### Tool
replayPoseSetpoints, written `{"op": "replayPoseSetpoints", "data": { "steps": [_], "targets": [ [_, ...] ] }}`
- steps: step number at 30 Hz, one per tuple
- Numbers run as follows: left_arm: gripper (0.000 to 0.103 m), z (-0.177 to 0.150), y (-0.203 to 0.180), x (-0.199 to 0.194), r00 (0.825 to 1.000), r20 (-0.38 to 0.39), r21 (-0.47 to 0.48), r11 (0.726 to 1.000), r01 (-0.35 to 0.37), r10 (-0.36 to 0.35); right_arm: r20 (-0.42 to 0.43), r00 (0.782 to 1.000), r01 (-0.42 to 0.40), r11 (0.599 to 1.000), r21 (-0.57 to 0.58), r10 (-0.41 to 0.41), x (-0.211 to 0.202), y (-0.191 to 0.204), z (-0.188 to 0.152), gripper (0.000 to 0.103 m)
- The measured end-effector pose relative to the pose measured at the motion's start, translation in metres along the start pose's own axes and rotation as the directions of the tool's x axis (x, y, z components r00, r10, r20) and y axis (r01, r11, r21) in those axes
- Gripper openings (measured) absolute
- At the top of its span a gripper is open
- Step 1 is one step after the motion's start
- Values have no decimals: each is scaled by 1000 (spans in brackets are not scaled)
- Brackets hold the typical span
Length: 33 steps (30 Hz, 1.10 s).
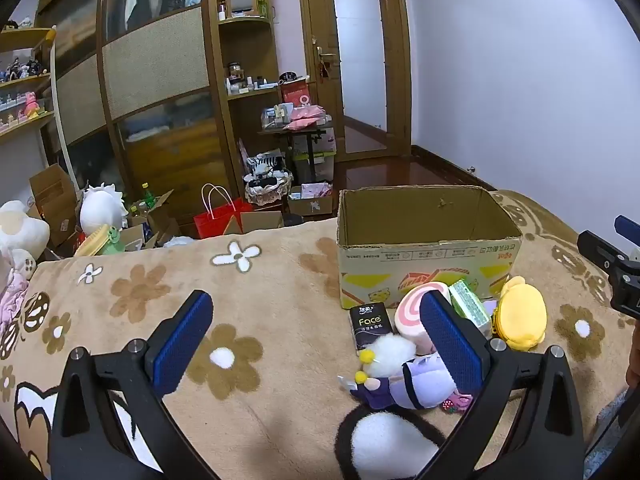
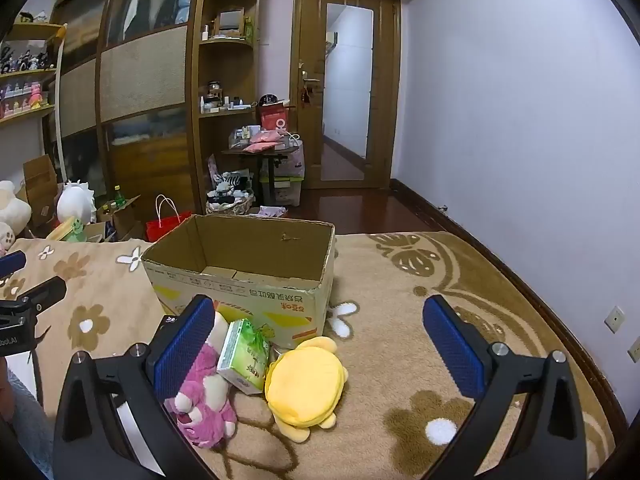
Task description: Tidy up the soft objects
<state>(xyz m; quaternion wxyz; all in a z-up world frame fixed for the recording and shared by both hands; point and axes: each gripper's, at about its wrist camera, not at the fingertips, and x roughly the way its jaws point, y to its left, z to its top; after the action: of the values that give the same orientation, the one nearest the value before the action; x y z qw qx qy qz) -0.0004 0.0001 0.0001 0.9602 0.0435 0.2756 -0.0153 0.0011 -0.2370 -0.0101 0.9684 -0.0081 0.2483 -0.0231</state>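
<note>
An open, empty cardboard box point(image 1: 428, 256) point(image 2: 244, 276) stands on a beige flowered blanket point(image 1: 260, 288). In front of it lie a yellow plush point(image 1: 522, 314) point(image 2: 306, 384), a green tissue pack point(image 1: 470, 304) point(image 2: 244, 356), a pink swirl plush point(image 1: 412, 312), a black "Face" tissue pack point(image 1: 370, 326), a white-haired purple doll point(image 1: 408, 376) and a pink bear plush point(image 2: 204, 400). My left gripper point(image 1: 316, 320) is open and empty, left of the pile. My right gripper point(image 2: 320, 328) is open and empty above the yellow plush.
The bed edge runs behind the box; beyond it are a red bag point(image 1: 220, 220), boxes, plush toys point(image 1: 102, 210), a wardrobe and a door point(image 1: 356, 60). A wall point(image 2: 520, 120) borders the bed on the right. A black-and-white plush point(image 1: 388, 444) lies at the near edge.
</note>
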Motion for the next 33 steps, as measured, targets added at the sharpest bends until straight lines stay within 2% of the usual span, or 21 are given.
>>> {"op": "replayPoseSetpoints", "data": {
  "steps": [8, 9, 33],
  "targets": [
    [102, -2, 1, -8, 1000, 7, -4, 1000, -6, 6, 5, 1000, 1, 1000, -3, -1, 0, 0, 0, 103],
    [102, 0, 0, 0, 1000, -11, 2, 1000, 0, 0, 6, 1000, 2, 1000, -3, -2, 0, 0, 0, 103],
    [102, -3, 1, 2, 1000, -14, 5, 1000, -4, 4, 7, 1000, 3, 1000, -5, -3, 0, -1, 0, 103]
  ]
}}
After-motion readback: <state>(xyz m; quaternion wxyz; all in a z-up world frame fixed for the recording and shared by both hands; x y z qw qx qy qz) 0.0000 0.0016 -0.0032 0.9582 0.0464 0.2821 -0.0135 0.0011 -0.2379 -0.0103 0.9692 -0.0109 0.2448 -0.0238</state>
